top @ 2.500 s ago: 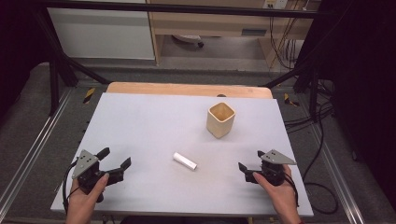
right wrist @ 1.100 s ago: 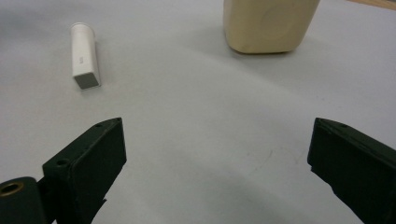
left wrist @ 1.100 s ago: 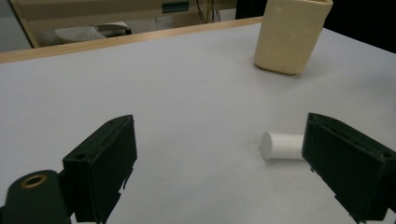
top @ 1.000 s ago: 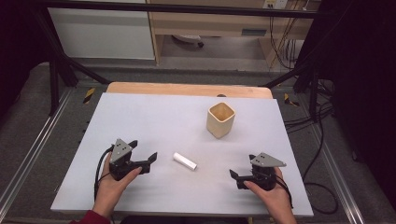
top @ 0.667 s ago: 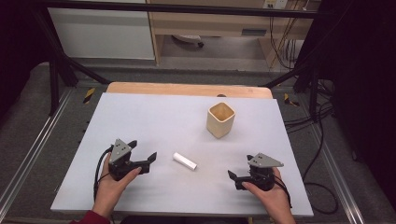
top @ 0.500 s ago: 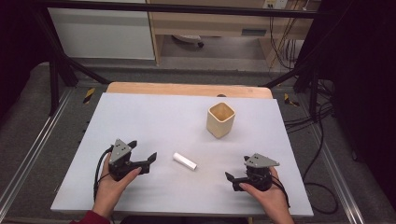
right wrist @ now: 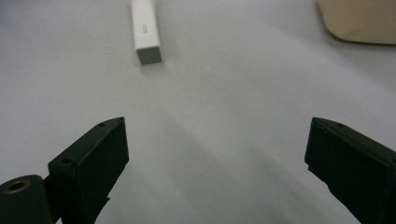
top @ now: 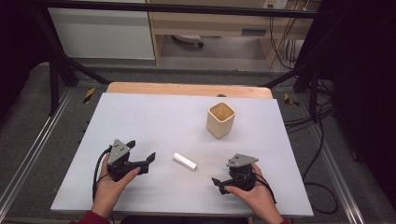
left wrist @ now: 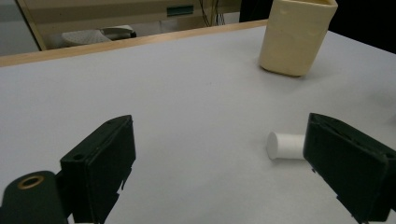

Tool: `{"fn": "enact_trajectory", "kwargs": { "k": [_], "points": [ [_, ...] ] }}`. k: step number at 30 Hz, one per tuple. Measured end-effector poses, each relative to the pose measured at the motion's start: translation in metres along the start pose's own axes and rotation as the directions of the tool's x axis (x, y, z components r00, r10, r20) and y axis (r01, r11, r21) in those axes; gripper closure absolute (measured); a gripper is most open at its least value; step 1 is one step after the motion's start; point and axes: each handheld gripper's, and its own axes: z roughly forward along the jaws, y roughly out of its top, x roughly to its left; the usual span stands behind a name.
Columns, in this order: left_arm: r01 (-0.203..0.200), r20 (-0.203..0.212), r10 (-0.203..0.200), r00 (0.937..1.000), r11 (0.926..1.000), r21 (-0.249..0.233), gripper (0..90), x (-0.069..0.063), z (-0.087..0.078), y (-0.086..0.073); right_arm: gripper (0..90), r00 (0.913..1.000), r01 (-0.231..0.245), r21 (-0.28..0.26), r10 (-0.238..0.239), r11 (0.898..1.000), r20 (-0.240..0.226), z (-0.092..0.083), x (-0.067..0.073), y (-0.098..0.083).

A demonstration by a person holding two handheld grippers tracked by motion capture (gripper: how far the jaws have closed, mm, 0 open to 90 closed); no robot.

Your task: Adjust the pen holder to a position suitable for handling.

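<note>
Both pairs of jaws are held wide and empty. Just ahead of the left gripper (top: 140,161), beside its right jaw, the white stick (top: 185,161) is seen lying flat on the counter (top: 154,116). Its long axis points toward the farther right gripper (top: 219,183). The beige cup (top: 220,119) is set beyond.

The table (top: 140,116) has a pale grey top with a wooden strip along its far edge. 2 items lie directly on it: a white tube (top: 185,161) (on its side, near centre) and a beige cup (top: 220,119), upright, farther back.
</note>
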Motion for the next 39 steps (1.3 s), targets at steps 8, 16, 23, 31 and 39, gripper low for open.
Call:
{"fn": "enact_trajectory", "kwargs": {
  "k": [8,16,23,31,39],
  "points": [
    [-0.004,0.011,0.004,0.9999,1.0,0.005,8.6,0.001,-0.001,-0.001,10.3,0.9971,0.056,0.032,-0.054,0.998,-0.054,0.02,0.014,0.015],
    [-0.003,0.008,0.003,1.0,1.0,-0.009,8.2,0.004,-0.005,-0.001,12.9,0.9945,0.076,0.031,-0.074,0.997,-0.075,0.033,0.023,0.027],
    [0.006,-0.004,-0.006,1.0,0.9998,-0.021,8.1,0.01,-0.009,-0.001,16.0,0.9936,0.085,0.026,-0.083,0.996,-0.077,0.044,0.029,0.037],
    [0.013,-0.019,-0.013,0.9997,0.9997,-0.019,8.1,0.015,-0.012,-0.003,25.5,0.9916,0.103,0.027,-0.101,0.994,-0.081,0.053,0.032,0.045],
    [0.015,-0.022,-0.016,0.9996,0.9997,-0.019,8.1,0.017,-0.013,-0.004,38.2,0.989,0.118,0.023,-0.116,0.993,-0.092,0.063,0.035,0.051]
  ]
}}
